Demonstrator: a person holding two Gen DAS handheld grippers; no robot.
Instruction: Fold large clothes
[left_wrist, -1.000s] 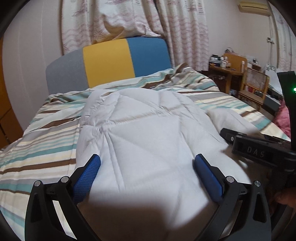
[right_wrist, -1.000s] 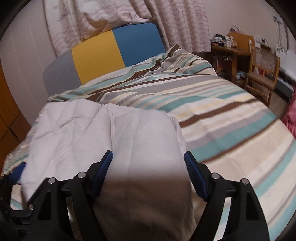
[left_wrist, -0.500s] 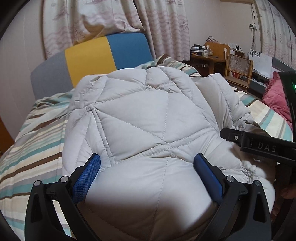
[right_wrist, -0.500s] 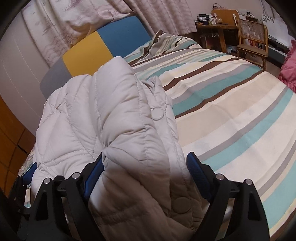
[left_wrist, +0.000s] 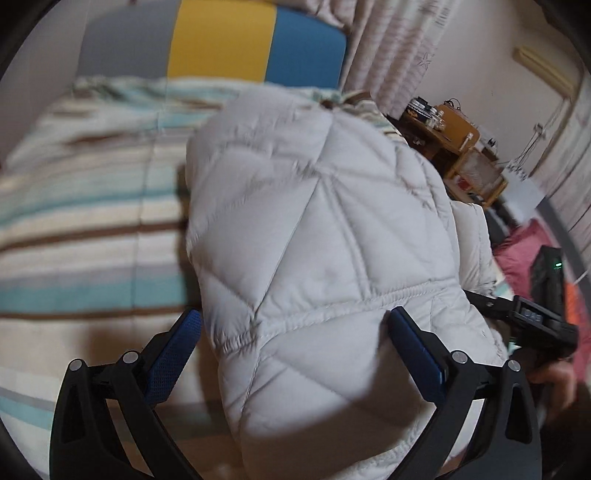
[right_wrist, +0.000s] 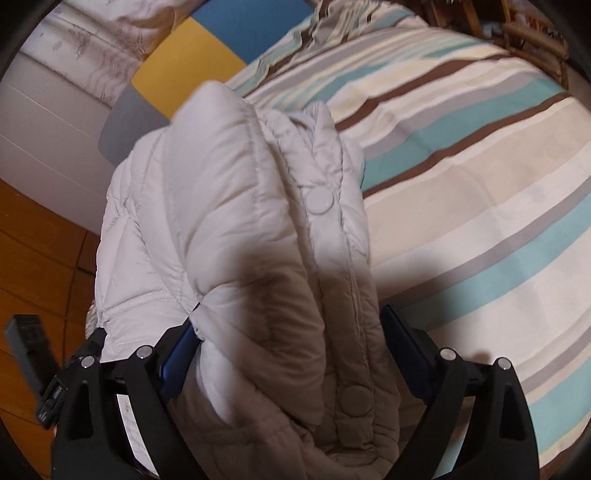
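Bunching into a tall hump where it lay flat a second ago, the padded jacket (left_wrist: 325, 236) fills mid-frame between both grippers. The left gripper (left_wrist: 293, 328) stands wide apart; the right gripper (right_wrist: 288, 339) is opening around the snap edge. That suggests a fold just dropped. Beneath lies a striped bedspread (right_wrist: 480, 184), with a headboard (left_wrist: 221, 37) at the upper frame, curtains (left_wrist: 399, 44) and a desk (left_wrist: 454, 136) upper right.

jacket (left_wrist: 325, 236): quilted padded cloth, soft sheen, stitched seams, smooth matt snap buttons (right_wrist: 320, 198) | bedspread (right_wrist: 480, 192): striped woven cloth, matt | left gripper (left_wrist: 291, 347): matt black plastic, blue textured pads, shiny metal pins | far headboard (left_wrist: 221, 37): matt fabric panels
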